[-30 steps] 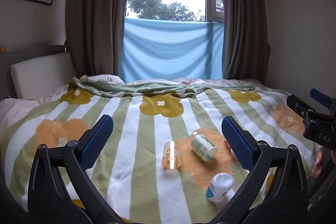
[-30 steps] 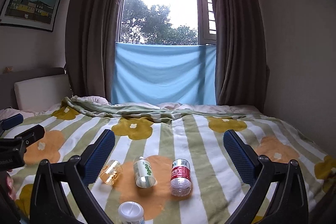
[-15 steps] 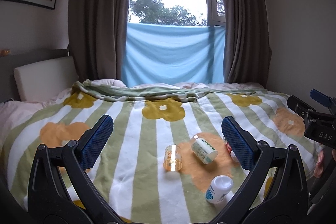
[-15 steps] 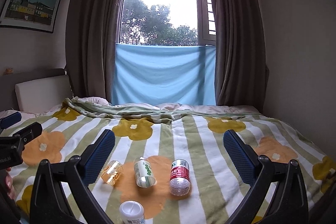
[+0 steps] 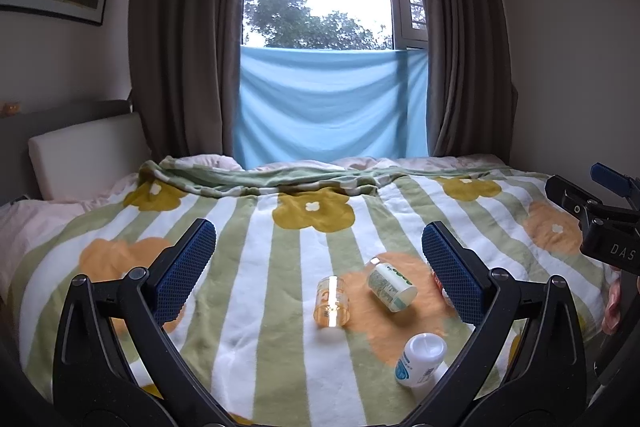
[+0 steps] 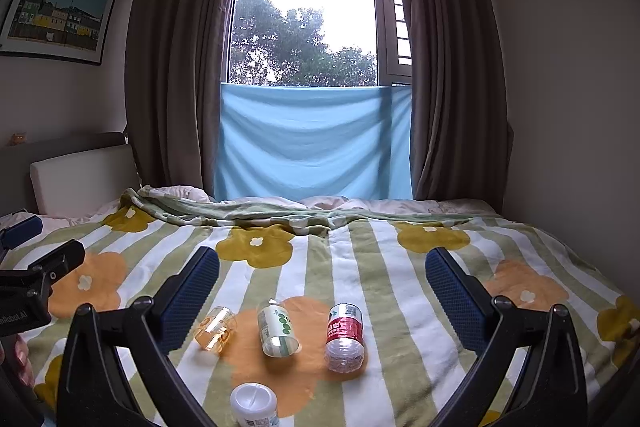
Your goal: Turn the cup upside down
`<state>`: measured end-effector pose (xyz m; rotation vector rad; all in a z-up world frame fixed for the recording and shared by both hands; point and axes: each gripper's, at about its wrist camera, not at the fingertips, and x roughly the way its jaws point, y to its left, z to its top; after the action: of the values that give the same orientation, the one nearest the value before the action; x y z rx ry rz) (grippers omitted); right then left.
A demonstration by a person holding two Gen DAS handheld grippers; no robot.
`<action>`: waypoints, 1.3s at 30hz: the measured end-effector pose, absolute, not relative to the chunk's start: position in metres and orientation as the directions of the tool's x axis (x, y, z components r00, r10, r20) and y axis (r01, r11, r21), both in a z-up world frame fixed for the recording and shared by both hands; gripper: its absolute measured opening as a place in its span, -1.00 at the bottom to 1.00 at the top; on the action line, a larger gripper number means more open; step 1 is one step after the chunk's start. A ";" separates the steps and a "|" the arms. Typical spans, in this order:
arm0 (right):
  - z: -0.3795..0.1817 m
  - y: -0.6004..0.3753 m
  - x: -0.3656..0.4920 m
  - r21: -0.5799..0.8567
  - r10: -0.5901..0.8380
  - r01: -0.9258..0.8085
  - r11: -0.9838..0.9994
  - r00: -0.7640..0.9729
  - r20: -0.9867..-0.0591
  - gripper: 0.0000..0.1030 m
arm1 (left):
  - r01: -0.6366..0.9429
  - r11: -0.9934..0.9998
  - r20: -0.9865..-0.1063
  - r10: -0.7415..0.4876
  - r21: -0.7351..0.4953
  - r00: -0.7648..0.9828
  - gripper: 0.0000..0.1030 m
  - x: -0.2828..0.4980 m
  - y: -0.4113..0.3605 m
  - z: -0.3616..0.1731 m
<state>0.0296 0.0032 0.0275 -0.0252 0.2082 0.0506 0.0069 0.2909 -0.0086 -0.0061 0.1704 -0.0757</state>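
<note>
A clear orange cup [image 5: 331, 301] lies on its side on the striped flower blanket [image 5: 248, 291]; it also shows in the right wrist view [image 6: 215, 328]. My left gripper [image 5: 316, 267] is open and empty, held above the bed, the cup between its blue pads and farther off. My right gripper [image 6: 322, 291] is open and empty, above the bed. Each gripper shows at the other view's edge: the right one [image 5: 600, 223], the left one [image 6: 36, 275].
A green-labelled bottle [image 6: 278, 327], a red-labelled bottle [image 6: 345, 331] and a white jar [image 6: 254, 405] lie near the cup. A white headboard cushion [image 5: 86, 155] is at left, the wall [image 6: 568, 107] at right, a curtained window with blue cloth [image 6: 314, 143] behind.
The left gripper has tilted up and eased back slightly, so the cup and bottles sit lower in its view. The right gripper has barely moved.
</note>
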 end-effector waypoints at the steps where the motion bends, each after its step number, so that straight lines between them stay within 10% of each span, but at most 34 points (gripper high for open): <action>1: 0.027 0.003 0.030 -0.021 0.047 -0.052 0.998 0.977 -0.207 1.00 | 0.075 0.997 -0.170 -0.076 -0.011 0.983 1.00 0.007 0.291 -0.009; 39: 0.018 0.009 0.053 -0.011 0.029 -0.032 0.999 0.974 -0.224 1.00 | 0.073 0.997 -0.163 -0.071 0.005 0.984 1.00 0.034 0.287 -0.025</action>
<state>0.0531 0.0092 0.0180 -0.0146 0.2260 0.0305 0.0344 0.2869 -0.0246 0.0112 0.1636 -0.0722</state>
